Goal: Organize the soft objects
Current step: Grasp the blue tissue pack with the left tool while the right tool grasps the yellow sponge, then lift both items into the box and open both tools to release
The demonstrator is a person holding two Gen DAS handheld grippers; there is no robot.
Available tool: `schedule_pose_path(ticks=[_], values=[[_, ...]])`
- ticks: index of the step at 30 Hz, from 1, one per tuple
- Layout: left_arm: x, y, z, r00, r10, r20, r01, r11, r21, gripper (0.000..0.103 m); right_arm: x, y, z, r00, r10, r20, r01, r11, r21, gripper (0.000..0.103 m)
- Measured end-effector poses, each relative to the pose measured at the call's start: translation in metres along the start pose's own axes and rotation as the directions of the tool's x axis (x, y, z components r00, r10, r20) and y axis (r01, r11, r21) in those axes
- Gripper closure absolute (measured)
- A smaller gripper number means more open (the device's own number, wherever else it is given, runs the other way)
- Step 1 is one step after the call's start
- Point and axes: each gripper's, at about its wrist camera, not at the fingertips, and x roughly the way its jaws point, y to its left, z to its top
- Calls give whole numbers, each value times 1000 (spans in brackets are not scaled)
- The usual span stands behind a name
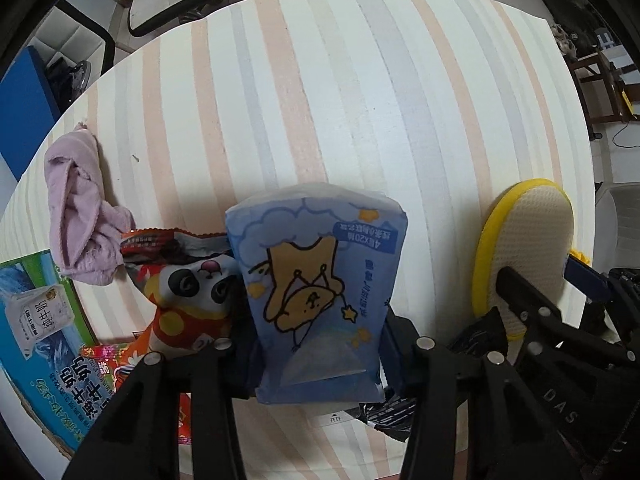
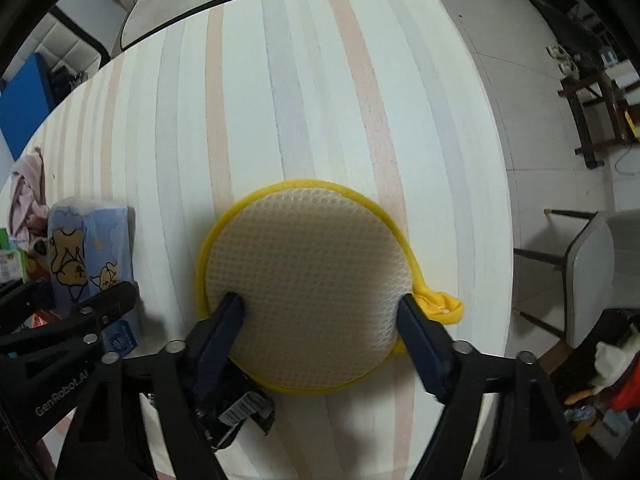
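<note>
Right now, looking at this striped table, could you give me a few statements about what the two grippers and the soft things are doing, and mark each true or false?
1. The left gripper is closed on the blue tissue pack. True.
2. The round yellow-edged sponge pad sits between the right gripper's fingers. True.
3. The pink cloth is folded neatly in a square. False: it lies crumpled in a heap near the table's edge.
4. The panda plush lies on top of the sponge pad. False: it lies beside the tissue pack, on the side away from the pad.
5. The striped table is bare beyond the tissue pack. True.
</note>
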Motion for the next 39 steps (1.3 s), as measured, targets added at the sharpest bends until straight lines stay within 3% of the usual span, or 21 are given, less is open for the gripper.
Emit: schedule_pose_path(ticks=[3, 4, 5, 10, 13, 18, 22, 26, 31, 35, 39], values=[[3, 4, -3, 1000, 5, 7, -5, 1000, 6, 59, -3, -1, -9, 1000, 15, 7, -15, 1000, 8, 51], [1, 9, -7, 1000, 5, 10, -5, 1000, 6, 59, -6, -2, -10, 1000, 26, 9, -26, 999, 19, 67], [-1, 5, -7, 1000, 7, 14, -7, 1000, 5, 59, -9, -3, -12, 999, 38, 12, -38, 999, 28, 74], [-23, 14, -12, 999, -1, 54, 0, 1000, 13, 60, -23, -7, -21, 998, 39, 54, -42, 998, 49, 77], [-38, 17, -19, 996, -6, 89, 4, 1000, 24, 61, -41, -11, -34, 993, 81, 88, -88, 994, 72, 77], [-80, 26, -44, 986, -41, 164, 37, 999, 25, 61, -85, -20, -49, 978, 142, 153, -154, 986, 68, 77], [-126, 56, -82, 968, -84, 238, 83, 996, 13, 61, -131, 1, -70, 957, 207, 204, -215, 976, 18, 77], [-158, 107, -119, 951, -93, 296, 109, 993, -39, 61, -166, 56, -94, 933, 288, 217, -279, 958, -72, 77], [-182, 179, -165, 940, -48, 337, 94, 988, -121, 61, -193, 143, -129, 912, 356, 203, -318, 928, -195, 77], [-193, 262, -205, 944, -7, 330, 78, 976, -203, 61, -201, 223, -159, 900, 399, 175, -346, 899, -269, 77], [-185, 327, -227, 954, 31, 300, 52, 963, -266, 61, -197, 306, -177, 903, 410, 124, -359, 882, -305, 77]])
